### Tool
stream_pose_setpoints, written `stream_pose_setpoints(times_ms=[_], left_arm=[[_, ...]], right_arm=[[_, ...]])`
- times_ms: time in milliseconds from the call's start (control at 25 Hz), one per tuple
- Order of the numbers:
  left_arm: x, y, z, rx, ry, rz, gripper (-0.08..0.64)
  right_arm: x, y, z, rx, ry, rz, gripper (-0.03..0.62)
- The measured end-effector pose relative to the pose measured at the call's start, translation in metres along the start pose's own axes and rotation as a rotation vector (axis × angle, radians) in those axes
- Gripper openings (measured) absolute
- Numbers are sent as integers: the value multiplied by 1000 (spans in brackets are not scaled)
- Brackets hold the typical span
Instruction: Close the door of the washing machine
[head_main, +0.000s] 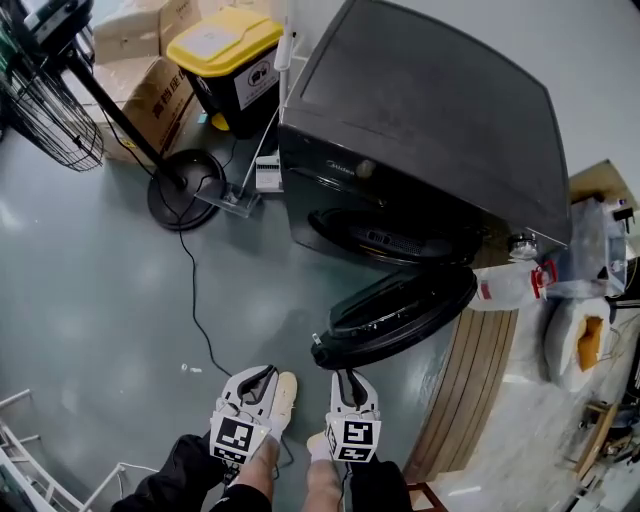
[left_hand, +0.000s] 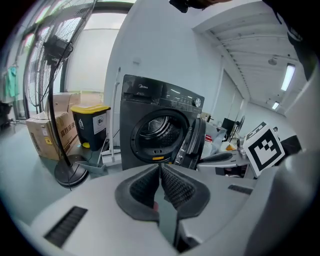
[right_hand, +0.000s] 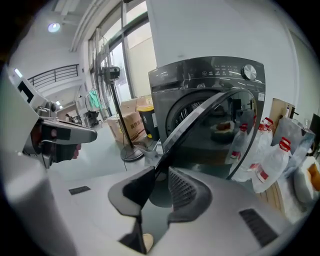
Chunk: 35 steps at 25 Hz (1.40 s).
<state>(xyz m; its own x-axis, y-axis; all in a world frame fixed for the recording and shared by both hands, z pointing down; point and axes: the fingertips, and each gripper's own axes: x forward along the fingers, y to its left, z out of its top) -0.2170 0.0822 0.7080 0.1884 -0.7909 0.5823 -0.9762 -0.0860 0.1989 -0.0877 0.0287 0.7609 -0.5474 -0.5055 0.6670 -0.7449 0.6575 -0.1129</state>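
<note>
The washing machine (head_main: 420, 110) is a dark front-loader standing on a grey floor (head_main: 90, 300). Its round door (head_main: 400, 310) is wide open, swung out toward the person on a hinge at the machine's right side, and the drum opening (left_hand: 159, 131) is fully exposed.

The right tool (head_main: 348, 385) is at the door's free edge. In the right gripper view its jaws stand apart with floor showing through the gap, and the door's rim runs down to the tip of one jaw. It is released and not clamping the rim, though whether the rim touches that jaw tip cannot be told.

The left tool (head_main: 258, 382) hovers just beside the right one, clear of the door. Its jaws are clenched together with nothing between them, and it points toward the open drum.

Left of the machine stand a black bin with a yellow lid (head_main: 225, 45), cardboard boxes (head_main: 150, 95) and a pedestal fan (head_main: 185, 200) with its cord trailing across the floor. Right of the machine are plastic bottles with red caps (head_main: 505, 285) and a slatted wooden panel (head_main: 475, 380).
</note>
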Motion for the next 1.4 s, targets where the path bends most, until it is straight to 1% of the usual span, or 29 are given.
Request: stream_pose_setpoints(times_ms=[320, 600, 760, 880, 1040, 1160, 1280, 1400], left_arm=[[11, 21, 26, 4, -17, -15, 34], [21, 48, 51, 13, -31, -7, 34], [25, 60, 60, 4, -41, 4, 34], [28, 66, 68, 2, -43, 13, 34], [38, 75, 77, 3, -51, 27, 34], [45, 82, 88, -6, -69, 44, 34], [51, 92, 101, -17, -74, 65, 34], [56, 100, 105, -29, -66, 89, 34]], right_arm=[[21, 4, 38, -40, -15, 4, 101], [43, 5, 73, -58, -38, -3, 100], [56, 5, 86, -76, -43, -4, 91], [65, 3, 101, -97, -47, -5, 63], [78, 5, 115, -107, -53, 17, 63], [88, 0, 121, -122, -62, 16, 58], [99, -6, 136, -122, -72, 24, 18], [111, -7, 149, -128, -72, 44, 17]])
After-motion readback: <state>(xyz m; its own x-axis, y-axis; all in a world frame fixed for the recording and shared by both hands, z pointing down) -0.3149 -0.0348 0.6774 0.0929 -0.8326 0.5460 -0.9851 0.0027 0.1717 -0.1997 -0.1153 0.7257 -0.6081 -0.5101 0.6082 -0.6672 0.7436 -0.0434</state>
